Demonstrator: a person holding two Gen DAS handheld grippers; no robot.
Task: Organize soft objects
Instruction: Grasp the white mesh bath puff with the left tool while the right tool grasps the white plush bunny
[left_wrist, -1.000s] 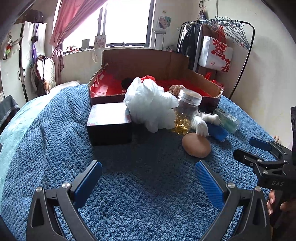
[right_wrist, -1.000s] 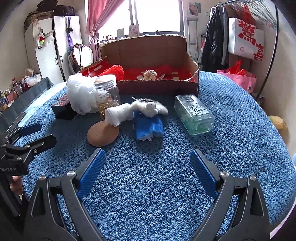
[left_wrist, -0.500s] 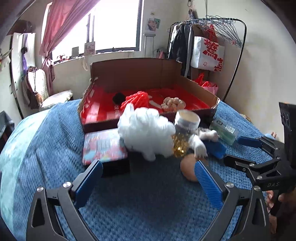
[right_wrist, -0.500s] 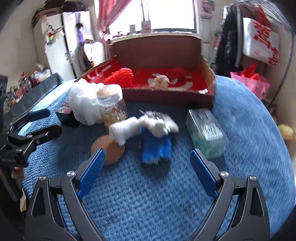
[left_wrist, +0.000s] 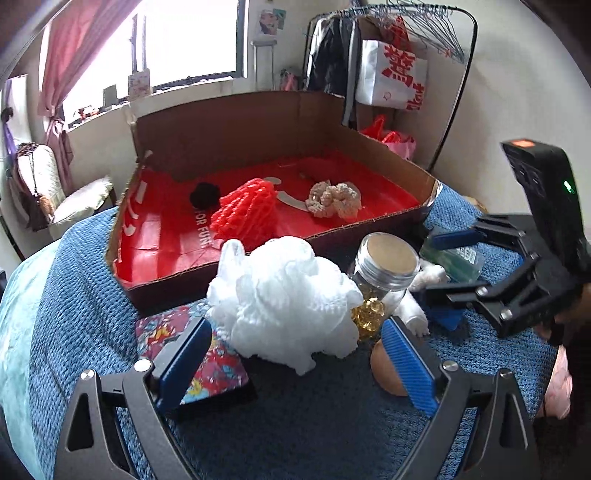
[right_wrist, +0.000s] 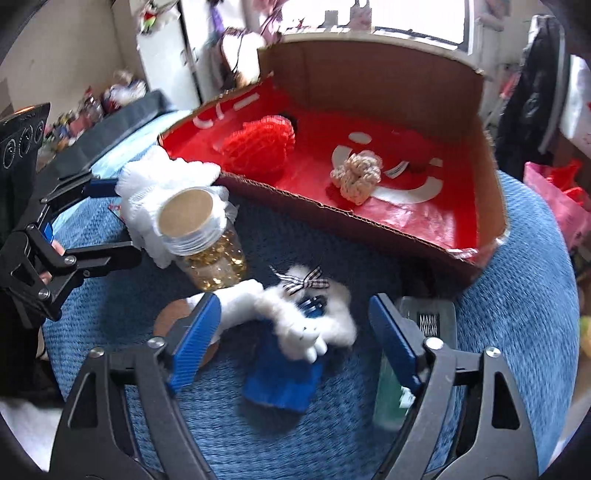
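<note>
Blue knitted blanket (left_wrist: 85, 295) covers bed, low cardboard box with red lining (left_wrist: 332, 110) at far side; red mesh pouf (left_wrist: 245, 212) and beige crocheted scrunchie (left_wrist: 334, 199) inside. Left gripper (left_wrist: 295, 358) closing, pads apart either side of white fluffy mesh pouf (left_wrist: 288, 306), not touching. Pouf leans against glass jar with cork lid (left_wrist: 380, 280). Right gripper (right_wrist: 293, 341) closing around white plush toy on blue cloth (right_wrist: 306, 325), pads not pressing yet.
</note>
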